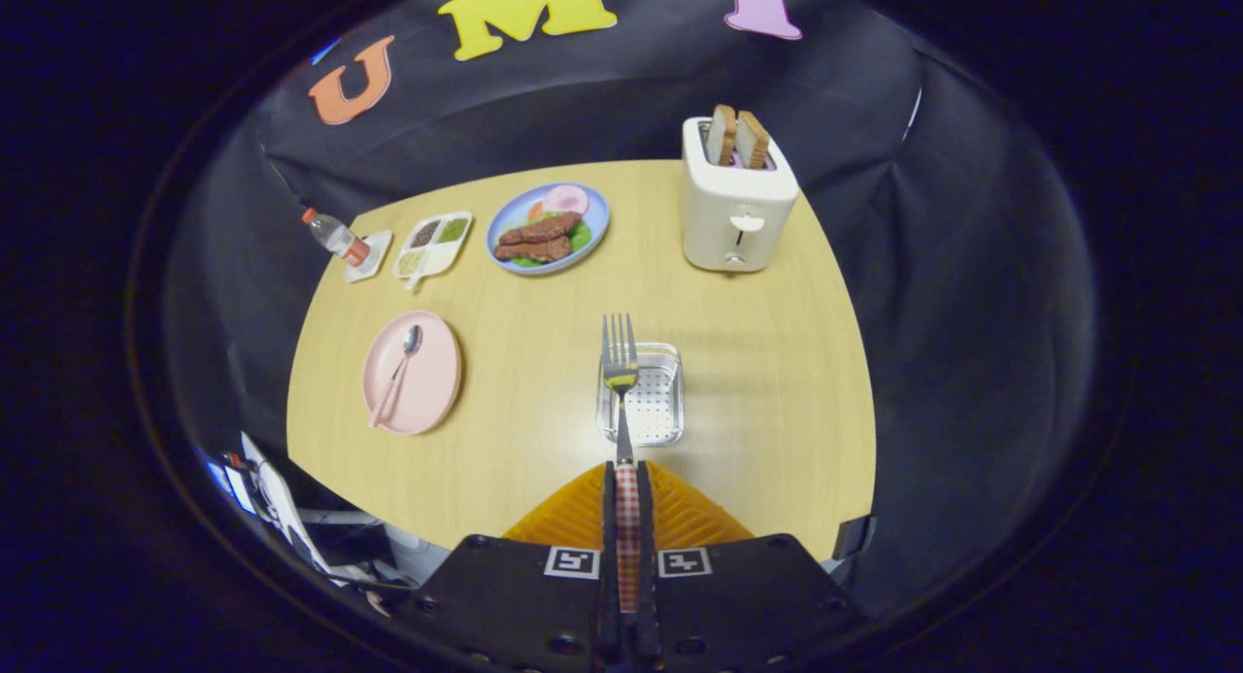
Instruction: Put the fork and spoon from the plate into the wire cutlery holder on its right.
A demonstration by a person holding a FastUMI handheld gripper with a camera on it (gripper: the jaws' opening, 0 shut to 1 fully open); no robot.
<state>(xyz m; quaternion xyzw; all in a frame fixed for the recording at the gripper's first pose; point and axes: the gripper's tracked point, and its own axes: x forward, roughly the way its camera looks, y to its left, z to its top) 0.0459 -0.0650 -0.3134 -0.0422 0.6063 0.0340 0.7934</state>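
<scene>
Fork [620, 362] clamped in closed gripper [627, 479], tines over wire cutlery holder [653, 406]

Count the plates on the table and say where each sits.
2. The pink plate, holding the spoon, lies left of the cutlery holder. The blue plate of food sits beyond it, left of the toaster.

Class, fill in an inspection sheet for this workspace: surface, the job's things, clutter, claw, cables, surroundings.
Surface: wooden table, bare around the holder.
Job's things: fork held in the claw, tines out over the holder; spoon lying on the pink plate, left of the holder.
Clutter: toaster with two slices of bread, food plate, divided tray, bottle.
Claw: claw shut on the fork's checked handle.
Cables: nothing seen.
Surroundings: black cloth wall behind the table.
</scene>
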